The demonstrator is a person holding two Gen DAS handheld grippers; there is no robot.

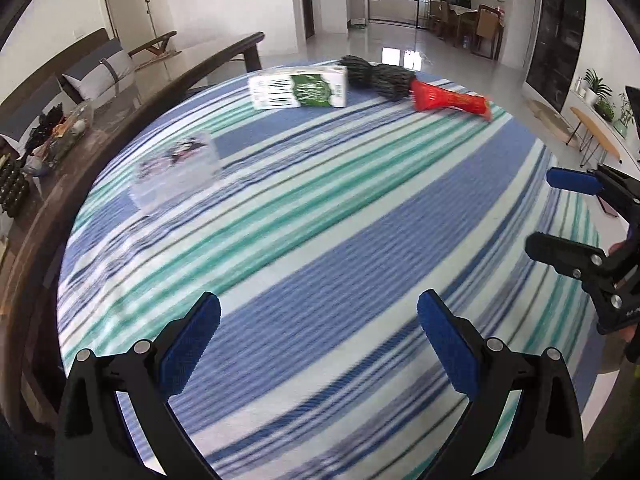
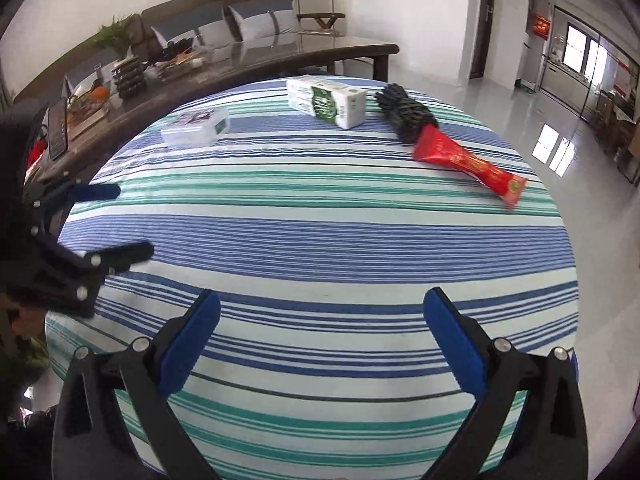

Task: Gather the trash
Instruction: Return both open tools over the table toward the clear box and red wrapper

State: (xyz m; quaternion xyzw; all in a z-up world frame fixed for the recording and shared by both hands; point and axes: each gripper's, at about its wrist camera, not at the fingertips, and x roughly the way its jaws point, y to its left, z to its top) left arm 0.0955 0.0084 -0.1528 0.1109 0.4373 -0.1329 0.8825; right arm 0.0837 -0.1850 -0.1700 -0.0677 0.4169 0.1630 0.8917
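On the striped tablecloth (image 1: pixel 320 248) (image 2: pixel 320 240) lie a clear plastic box (image 1: pixel 176 172) (image 2: pixel 196 128), a white and green carton pack (image 1: pixel 298 88) (image 2: pixel 326 102), a dark crumpled bundle (image 1: pixel 376 74) (image 2: pixel 404 114) and a red wrapper (image 1: pixel 450 100) (image 2: pixel 468 162), all along the far side. My left gripper (image 1: pixel 320 340) hangs open over the near cloth, nothing between its blue pads. My right gripper (image 2: pixel 322 340) is open too, empty, over the near edge. Each shows in the other's view, the right gripper (image 1: pixel 560 210) at the right and the left gripper (image 2: pixel 124 222) at the left.
A dark glass-topped table (image 2: pixel 280 56) with a fruit bowl, a phone and clutter stands behind the cloth on the left. A sofa with cushions (image 2: pixel 224 20) runs along the wall. Glossy floor (image 2: pixel 520 120) opens to the right, with a plant shelf (image 1: pixel 600 112).
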